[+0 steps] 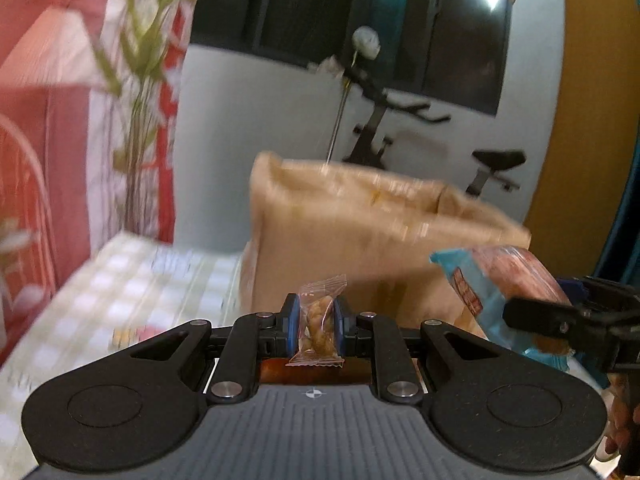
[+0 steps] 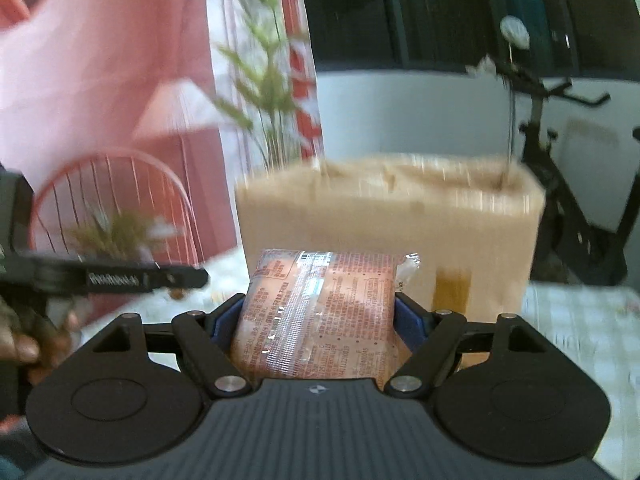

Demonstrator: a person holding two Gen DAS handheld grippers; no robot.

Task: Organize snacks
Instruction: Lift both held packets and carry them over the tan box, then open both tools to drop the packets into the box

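Observation:
My left gripper (image 1: 316,320) is shut on a small clear-wrapped snack (image 1: 318,322) with a brown twisted piece inside, held upright in front of a tan open-topped box (image 1: 360,240). My right gripper (image 2: 320,316) is shut on a larger orange and blue snack packet (image 2: 316,316), printed side toward the camera, also in front of the tan box (image 2: 400,224). In the left wrist view the right gripper's finger (image 1: 560,316) and its packet (image 1: 500,280) show at the right. In the right wrist view the left gripper's finger (image 2: 140,278) shows at the left.
The box stands on a table with a green and white checked cloth (image 1: 120,288). A green plant (image 2: 264,92) and red curtain (image 1: 48,120) stand behind on the left. An exercise bike (image 1: 400,120) is at the back right. The background is motion-blurred.

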